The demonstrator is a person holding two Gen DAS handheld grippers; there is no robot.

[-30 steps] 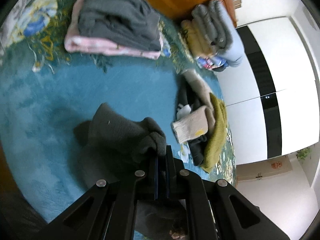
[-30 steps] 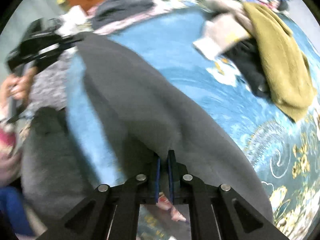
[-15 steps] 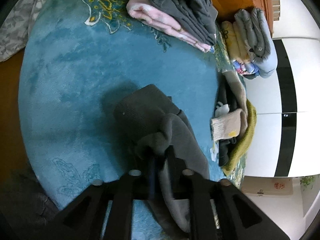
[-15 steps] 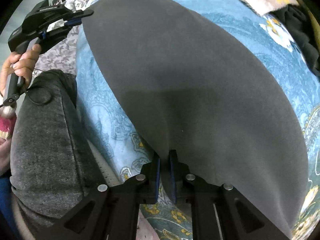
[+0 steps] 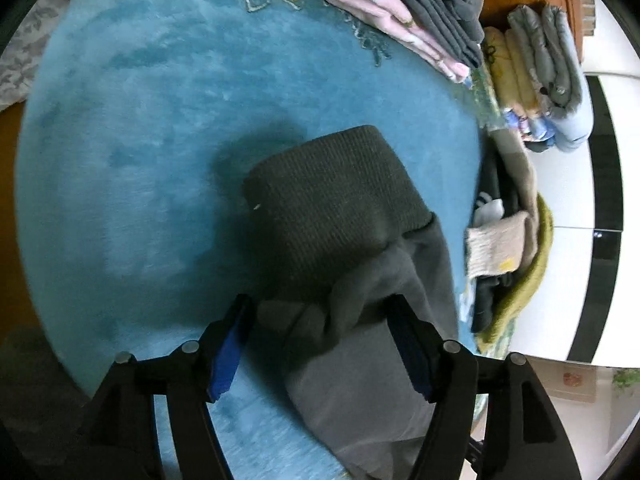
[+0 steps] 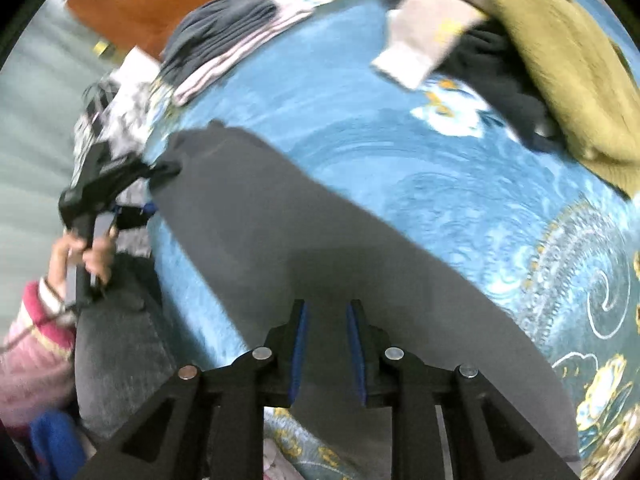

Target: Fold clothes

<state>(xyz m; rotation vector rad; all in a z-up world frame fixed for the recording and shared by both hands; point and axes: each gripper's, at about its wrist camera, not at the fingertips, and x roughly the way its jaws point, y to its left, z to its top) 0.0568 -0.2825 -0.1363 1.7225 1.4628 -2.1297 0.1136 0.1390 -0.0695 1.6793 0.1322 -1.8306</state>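
Showing a dark grey knitted garment with a ribbed hem (image 5: 340,200) spread on a blue patterned carpet (image 5: 140,120). The left claw (image 5: 320,332) stands with its blue-padded jaws wide apart, bunched fabric lying between them but not pinched. The right claw (image 6: 326,344) is likewise parted, its jaws straddling the garment's near edge (image 6: 320,240) without clamping it. In the right wrist view the grey cloth lies flat as a long panel running from the right claw across to the left one; whether it is one layer or already doubled cannot be told. Folded work lies at the carpet's far side: a stack of dark grey and pink folded clothes (image 5: 400,12) and a row of yellow, grey and pale blue folded clothes (image 5: 540,72). A loose heap of olive, beige and black clothes (image 6: 520,40) remains unfolded, so the task appears partly done.
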